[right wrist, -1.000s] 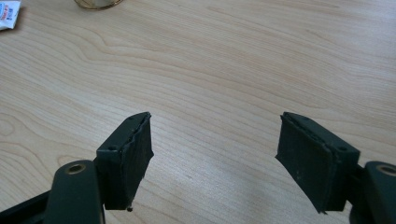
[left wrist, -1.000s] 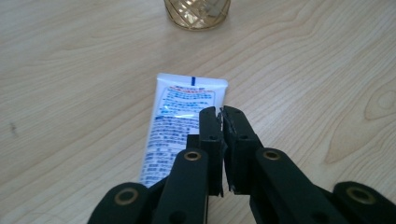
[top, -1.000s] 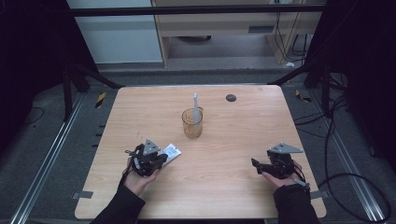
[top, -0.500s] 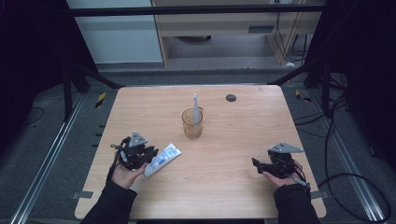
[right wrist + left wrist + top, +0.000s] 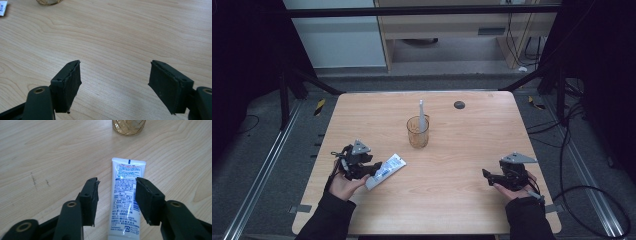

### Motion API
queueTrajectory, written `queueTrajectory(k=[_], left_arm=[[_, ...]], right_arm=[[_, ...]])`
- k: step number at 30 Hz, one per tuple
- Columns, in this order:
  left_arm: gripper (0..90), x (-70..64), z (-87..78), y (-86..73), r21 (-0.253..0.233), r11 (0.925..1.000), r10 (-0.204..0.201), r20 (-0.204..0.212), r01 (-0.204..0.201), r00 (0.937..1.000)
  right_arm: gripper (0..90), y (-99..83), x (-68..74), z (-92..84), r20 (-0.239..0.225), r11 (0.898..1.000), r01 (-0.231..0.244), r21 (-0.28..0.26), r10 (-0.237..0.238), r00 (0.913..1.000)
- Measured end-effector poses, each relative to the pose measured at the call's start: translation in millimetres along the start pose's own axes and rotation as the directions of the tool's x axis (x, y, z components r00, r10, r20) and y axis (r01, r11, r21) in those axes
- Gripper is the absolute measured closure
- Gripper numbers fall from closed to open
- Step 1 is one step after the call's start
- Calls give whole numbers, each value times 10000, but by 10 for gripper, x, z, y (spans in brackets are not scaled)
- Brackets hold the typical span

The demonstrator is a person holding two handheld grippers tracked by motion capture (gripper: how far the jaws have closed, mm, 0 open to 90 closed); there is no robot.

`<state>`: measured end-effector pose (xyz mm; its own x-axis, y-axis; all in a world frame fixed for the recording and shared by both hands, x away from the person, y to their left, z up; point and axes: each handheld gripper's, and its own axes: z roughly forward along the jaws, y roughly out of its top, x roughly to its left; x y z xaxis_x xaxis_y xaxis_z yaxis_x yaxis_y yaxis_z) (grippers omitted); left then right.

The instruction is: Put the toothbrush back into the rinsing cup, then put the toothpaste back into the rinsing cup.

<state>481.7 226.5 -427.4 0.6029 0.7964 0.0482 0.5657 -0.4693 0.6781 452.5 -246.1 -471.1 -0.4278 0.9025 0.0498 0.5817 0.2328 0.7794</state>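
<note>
My left gripper (image 5: 116, 201) had just been opening its jaws, and at this moment they stood wide apart over the toothpaste tube (image 5: 126, 195). The tube lay flat on the table (image 5: 472, 200) between the two pads and a little under them, but no pad pressed on it, so I held nothing. Its flat crimped end pointed away from the gripper, toward the amber glass cup (image 5: 128, 126) that stood further ahead of the jaws. In the high view the tube (image 5: 385, 171) lay just beside the left gripper (image 5: 362, 167), on the side toward the cup (image 5: 417, 132), in which a white toothbrush (image 5: 422, 115) stood upright.

My right gripper (image 5: 115, 82) also was wide open with only bare wood between the jaws. In the high view it (image 5: 499, 178) rested well apart from the tube.

I judged that the step in hand was the release of the tube. To do it well, I thought I should keep the jaws open as they were and pull the left gripper straight back and a little up, along the length of the tube, so no pad would drag on it. I should not swing sideways, because the right-side pad seemed very near to the tube's edge and could turn it. The cup ahead needed care too.
</note>
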Motion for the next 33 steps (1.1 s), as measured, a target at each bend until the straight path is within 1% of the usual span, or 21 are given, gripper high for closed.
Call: queueTrajectory(k=[3,6,10,11,13,15,17,18,23,25,31,33], left_arm=[[482,4,2,21,36,10000,5,18,-5,10000],[460,10,5,46,216,9997,117,66,-118,9999],[439,5,10,81,366,9989,280,91,-284,9996],[434,4,9,93,383,9987,327,73,-329,9994],[426,8,9,125,459,9981,404,101,-408,9991],[421,16,21,163,534,9972,524,73,-527,9986],[411,14,38,197,626,9966,536,162,-545,9984],[406,15,49,217,690,9957,608,177,-618,9980],[388,21,72,289,826,9944,650,189,-664,9977],[386,17,83,307,903,9935,672,221,-689,9975],[382,21,142,311,1206,9901,679,327,-714,9972],[381,22,170,316,1351,9879,710,415,-760,9966]], right_arm=[[253,2,2,3,24,10000,30,-13,-30,10000],[251,4,0,3,-4,10000,-22,18,22,10000],[251,0,-11,6,34,10000,54,6,-54,10000],[251,-2,-11,5,30,10000,5,11,-5,10000],[250,-1,-13,4,41,10000,-31,14,31,10000],[250,-1,-15,8,83,10000,35,11,-35,10000],[250,-4,-12,8,67,10000,-26,47,25,10000],[250,-5,-13,8,44,10000,-40,47,40,10000],[247,-12,-31,14,34,10000,-18,51,18,10000],[246,-9,-33,11,13,9999,-86,81,86,10000],[242,-9,-39,25,42,9999,-60,145,59,10000],[242,-8,-35,27,35,9998,-52,173,52,10000]])
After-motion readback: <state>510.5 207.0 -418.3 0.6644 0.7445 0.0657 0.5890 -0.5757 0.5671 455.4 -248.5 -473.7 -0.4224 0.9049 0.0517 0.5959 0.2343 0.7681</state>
